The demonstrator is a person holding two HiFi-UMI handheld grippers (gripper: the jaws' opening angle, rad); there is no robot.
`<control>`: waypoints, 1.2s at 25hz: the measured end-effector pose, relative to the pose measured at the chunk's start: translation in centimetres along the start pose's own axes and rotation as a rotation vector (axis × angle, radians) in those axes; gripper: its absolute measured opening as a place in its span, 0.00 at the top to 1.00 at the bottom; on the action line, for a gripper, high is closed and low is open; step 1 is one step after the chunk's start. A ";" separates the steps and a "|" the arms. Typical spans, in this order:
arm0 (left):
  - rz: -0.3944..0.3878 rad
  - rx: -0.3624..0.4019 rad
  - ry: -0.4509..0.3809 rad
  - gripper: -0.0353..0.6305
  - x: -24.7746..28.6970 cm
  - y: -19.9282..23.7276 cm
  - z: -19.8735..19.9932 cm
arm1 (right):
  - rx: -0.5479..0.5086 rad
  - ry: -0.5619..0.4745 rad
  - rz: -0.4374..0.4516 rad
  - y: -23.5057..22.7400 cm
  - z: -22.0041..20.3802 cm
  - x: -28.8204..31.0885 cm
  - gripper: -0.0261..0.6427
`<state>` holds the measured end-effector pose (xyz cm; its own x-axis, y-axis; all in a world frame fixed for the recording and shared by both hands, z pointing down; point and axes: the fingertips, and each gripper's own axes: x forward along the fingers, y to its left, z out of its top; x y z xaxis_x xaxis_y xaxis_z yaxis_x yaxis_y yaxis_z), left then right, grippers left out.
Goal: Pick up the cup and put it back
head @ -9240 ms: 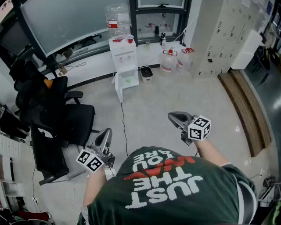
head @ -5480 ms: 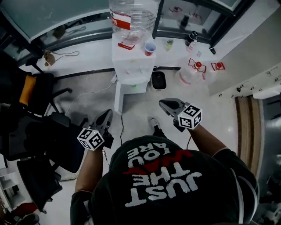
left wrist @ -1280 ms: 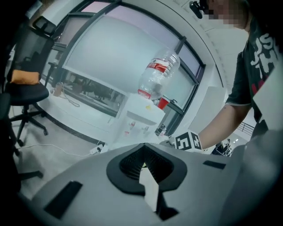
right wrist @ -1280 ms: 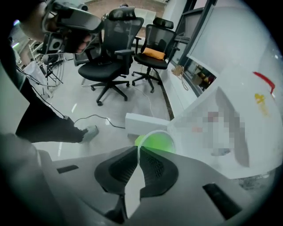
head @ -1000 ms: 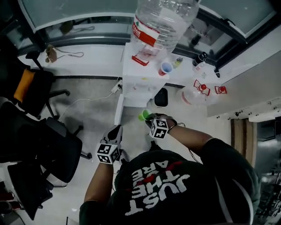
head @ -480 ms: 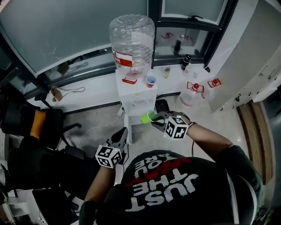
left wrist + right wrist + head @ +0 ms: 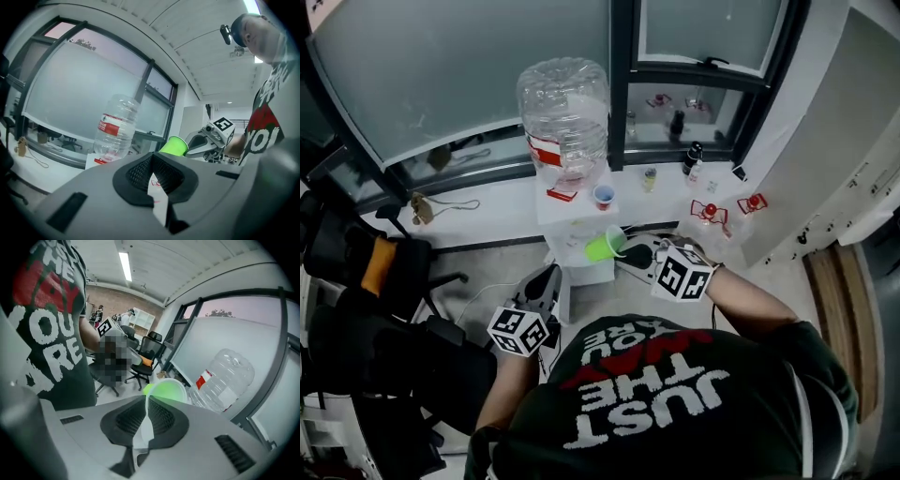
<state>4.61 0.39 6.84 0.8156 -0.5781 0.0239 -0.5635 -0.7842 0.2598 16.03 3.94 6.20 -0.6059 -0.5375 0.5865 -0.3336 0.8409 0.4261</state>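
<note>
The right gripper (image 7: 630, 253) pinches the green plastic cup (image 7: 602, 247) by its thin rim, so its jaws stand narrow and the cup hangs tipped sideways in the air before the water dispenser (image 7: 573, 204) — while the left gripper (image 7: 547, 281), at seven o'clock of the cup, idles with jaws together on nothing, since one grip probably suffices

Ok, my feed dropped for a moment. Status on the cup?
Right gripper shut on rim of green cup, cup in the air, tilted. Left gripper shut, empty, lower down. Water dispenser just ahead, path looks clear.
</note>
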 end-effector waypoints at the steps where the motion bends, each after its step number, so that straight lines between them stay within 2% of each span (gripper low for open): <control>1: 0.001 0.004 0.002 0.94 0.2 -0.3 0.1 | 0.003 -0.005 -0.002 -0.2 -0.2 -0.3 0.89; 10: 0.057 0.008 0.006 0.94 -1.0 0.2 -0.1 | 0.011 -0.027 0.014 0.0 -0.6 0.2 0.89; 19: 0.055 -0.004 0.003 0.94 -2.4 1.4 -0.1 | -0.004 -0.014 0.026 0.7 0.9 1.7 0.89; 25: 0.063 -0.024 0.006 0.94 -3.8 3.1 -1.6 | -0.002 0.028 0.051 2.0 1.3 4.1 0.89; 30: 0.069 -0.065 0.017 0.94 -6.5 5.5 -4.5 | -0.004 0.106 0.072 3.7 1.4 7.8 0.89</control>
<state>-3.18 0.79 12.43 0.7776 -0.6260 0.0599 -0.6090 -0.7260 0.3194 9.03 2.98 11.36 -0.5484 -0.4799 0.6848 -0.2896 0.8772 0.3829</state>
